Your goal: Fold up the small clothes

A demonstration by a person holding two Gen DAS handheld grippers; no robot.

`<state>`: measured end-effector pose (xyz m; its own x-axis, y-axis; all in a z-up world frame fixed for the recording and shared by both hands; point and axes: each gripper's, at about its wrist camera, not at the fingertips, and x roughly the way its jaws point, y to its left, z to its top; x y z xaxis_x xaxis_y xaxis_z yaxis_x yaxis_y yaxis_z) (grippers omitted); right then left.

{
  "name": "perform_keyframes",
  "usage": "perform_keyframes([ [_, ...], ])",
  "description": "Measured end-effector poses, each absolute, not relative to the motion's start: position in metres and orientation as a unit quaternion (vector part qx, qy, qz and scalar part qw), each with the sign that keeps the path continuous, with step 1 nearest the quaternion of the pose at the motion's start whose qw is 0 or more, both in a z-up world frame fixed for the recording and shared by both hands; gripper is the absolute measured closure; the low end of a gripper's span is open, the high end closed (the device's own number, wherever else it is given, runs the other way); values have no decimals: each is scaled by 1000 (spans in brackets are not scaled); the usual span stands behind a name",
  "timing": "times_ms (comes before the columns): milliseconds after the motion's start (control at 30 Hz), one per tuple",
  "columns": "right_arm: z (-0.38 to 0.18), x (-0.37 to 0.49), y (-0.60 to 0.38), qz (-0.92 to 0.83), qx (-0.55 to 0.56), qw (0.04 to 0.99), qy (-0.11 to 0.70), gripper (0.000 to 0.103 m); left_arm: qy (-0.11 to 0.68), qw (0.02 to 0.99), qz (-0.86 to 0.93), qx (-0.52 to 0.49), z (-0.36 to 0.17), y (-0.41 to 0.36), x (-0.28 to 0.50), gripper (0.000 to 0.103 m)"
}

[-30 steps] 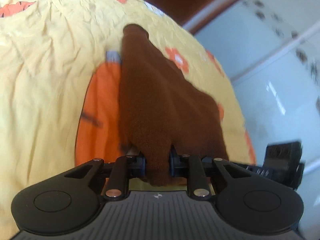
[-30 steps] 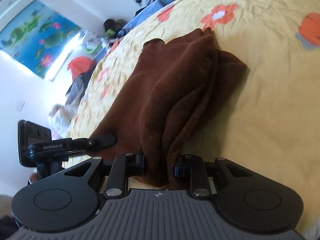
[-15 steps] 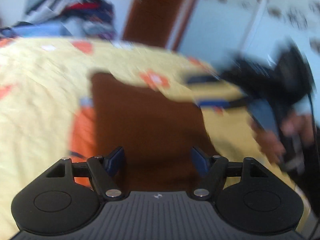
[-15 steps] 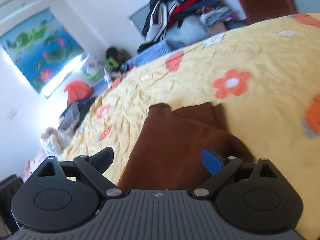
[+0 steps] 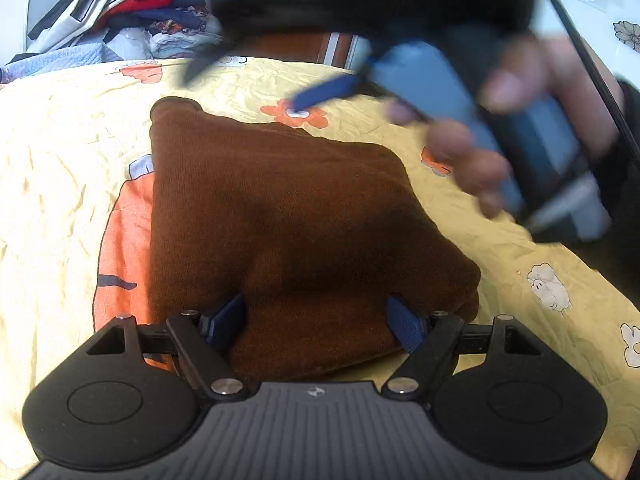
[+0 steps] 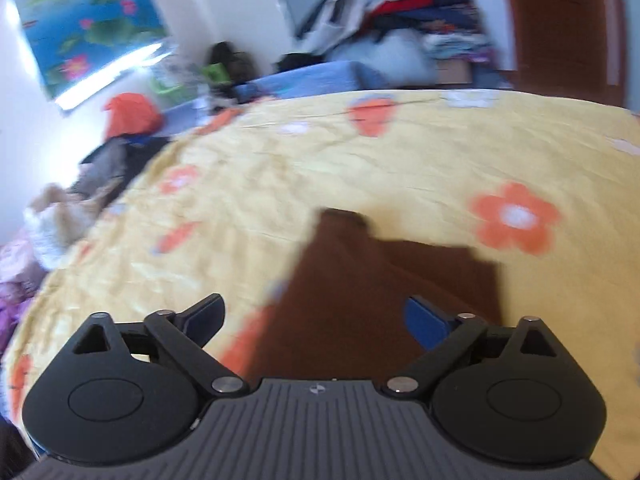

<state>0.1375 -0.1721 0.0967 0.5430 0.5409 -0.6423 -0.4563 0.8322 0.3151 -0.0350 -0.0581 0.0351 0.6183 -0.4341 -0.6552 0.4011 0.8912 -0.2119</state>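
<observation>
- Right wrist view is pretty smeared, so the brown garment (image 6: pixel 384 292) is just a dark folded block there, its near end cut off behind the gripper body.
- In the left wrist view the right gripper (image 5: pixel 256 80) is a big blur across the top; the hand (image 5: pixel 492 132) on it is fuzzy too, and it hides the far right part of the bed.
- Brown garment (image 5: pixel 288 220) lies folded on the yellow flowered bedsheet (image 5: pixel 60 168), near the front edge of the bed, covering part of an orange print.
- Left gripper (image 5: pixel 316 322): jaws have just been opening, fingers spread wide either side of the garment's near edge. Can't quite tell if the blue pads (image 5: pixel 226 320) brush the cloth, but they're not pinching it.
- Right gripper (image 6: pixel 316 320): jaws have just been opening too, fingers spread wide, nothing gripped, garment lower down between them.
- Around: clothes pile (image 6: pixel 400 12) past the far edge, a pond poster (image 6: pixel 88 16) on the wall, brown door (image 6: pixel 560 28) at right.
</observation>
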Motion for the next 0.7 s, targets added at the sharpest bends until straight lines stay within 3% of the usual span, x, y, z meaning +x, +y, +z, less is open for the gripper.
perform_keyframes([
  [167,49,177,-141,287,55,824,486,5,370,899,-233,-26,32,-58,-28,24],
  [267,40,178,-161,303,104,830,456,2,369,899,-235,-28,32,-57,-29,24],
  [367,53,170,-175,275,128,831,467,17,367,899,-237,-29,30,-55,-28,24],
  [533,67,125,-205,287,141,843,432,4,363,900,-240,-30,28,-55,-28,20],
  [700,35,121,-214,267,91,868,410,5,366,899,-239,-15,27,-60,-28,19],
])
